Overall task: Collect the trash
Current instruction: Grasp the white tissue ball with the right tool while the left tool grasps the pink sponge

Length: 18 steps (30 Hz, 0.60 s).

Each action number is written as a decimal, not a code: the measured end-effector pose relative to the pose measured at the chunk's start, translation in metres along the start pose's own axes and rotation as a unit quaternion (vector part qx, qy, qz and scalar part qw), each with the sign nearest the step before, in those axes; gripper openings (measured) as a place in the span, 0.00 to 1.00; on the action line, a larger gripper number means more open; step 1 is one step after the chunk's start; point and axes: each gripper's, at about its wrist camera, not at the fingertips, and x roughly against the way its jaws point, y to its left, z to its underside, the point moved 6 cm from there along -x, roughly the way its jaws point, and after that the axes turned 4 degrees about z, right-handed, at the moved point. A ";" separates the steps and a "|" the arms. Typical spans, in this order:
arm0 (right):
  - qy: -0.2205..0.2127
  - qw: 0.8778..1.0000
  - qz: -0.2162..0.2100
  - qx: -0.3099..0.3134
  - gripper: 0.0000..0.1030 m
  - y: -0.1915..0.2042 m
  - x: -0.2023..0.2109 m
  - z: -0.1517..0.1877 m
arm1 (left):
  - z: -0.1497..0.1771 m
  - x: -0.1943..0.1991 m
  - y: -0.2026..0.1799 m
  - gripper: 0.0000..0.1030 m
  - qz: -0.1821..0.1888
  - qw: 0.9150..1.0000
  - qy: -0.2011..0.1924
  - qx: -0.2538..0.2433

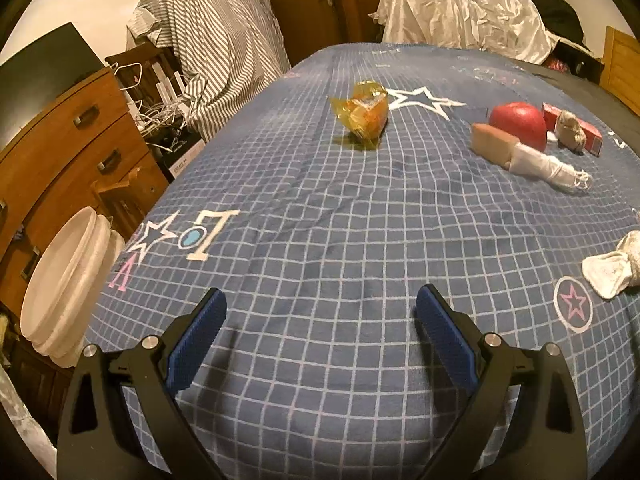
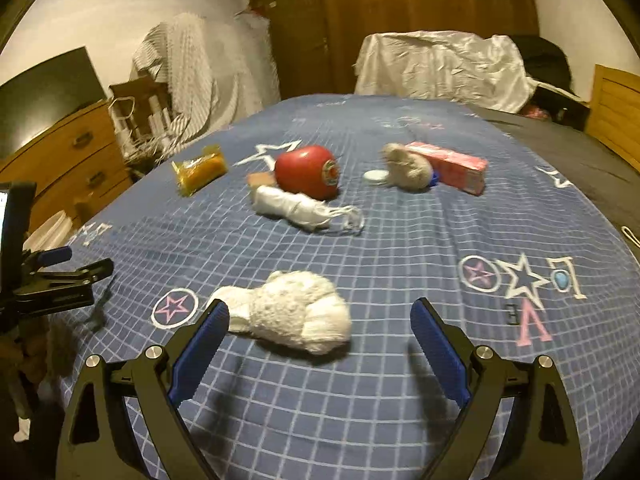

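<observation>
Trash lies scattered on a blue checked bedspread. In the left wrist view my left gripper is open over bare cloth, well short of a crumpled yellow wrapper. Further right are a red ball-like object, a white rolled mask and a pink carton. In the right wrist view my right gripper is open, with a crumpled white tissue wad lying just beyond its left finger. That same wad shows at the right edge of the left view.
A white bucket stands on the floor left of the bed, beside a wooden dresser. A striped cloth drapes a chair. A second tissue ball and a small white lid lie by the pink carton.
</observation>
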 end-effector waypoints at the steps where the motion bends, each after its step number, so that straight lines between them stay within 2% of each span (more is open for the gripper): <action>1: 0.006 1.000 -0.004 0.000 0.89 0.001 -0.004 0.000 | 0.001 -0.002 -0.001 0.90 0.000 1.000 0.002 -0.001; 4: 0.022 1.000 -0.011 -0.009 0.82 0.001 -0.014 -0.001 | 0.001 -0.004 -0.003 0.90 0.000 1.000 0.004 -0.002; 6: 0.035 0.999 -0.026 -0.016 0.69 0.001 -0.020 0.001 | -0.001 -0.004 -0.006 0.90 0.000 1.000 0.002 -0.003; 7: 0.039 0.998 -0.035 -0.019 0.49 0.001 -0.021 0.003 | -0.002 -0.004 -0.007 0.90 0.002 1.000 0.001 -0.004; 8: 0.034 0.998 -0.041 -0.022 0.45 0.002 -0.021 0.004 | -0.004 -0.003 -0.010 0.90 0.003 1.000 -0.001 -0.005; 11: 0.016 0.998 -0.050 -0.035 0.41 -0.001 -0.014 0.004 | -0.009 -0.003 -0.018 0.90 0.009 1.000 -0.004 -0.009; 14: -0.012 0.995 -0.061 -0.082 0.41 -0.018 -0.002 0.003 | -0.014 -0.002 -0.030 0.90 0.024 1.000 -0.005 -0.015; 18: -0.032 0.991 -0.033 -0.129 0.41 -0.047 0.008 0.004 | -0.028 0.002 -0.051 0.90 0.054 0.998 -0.019 -0.029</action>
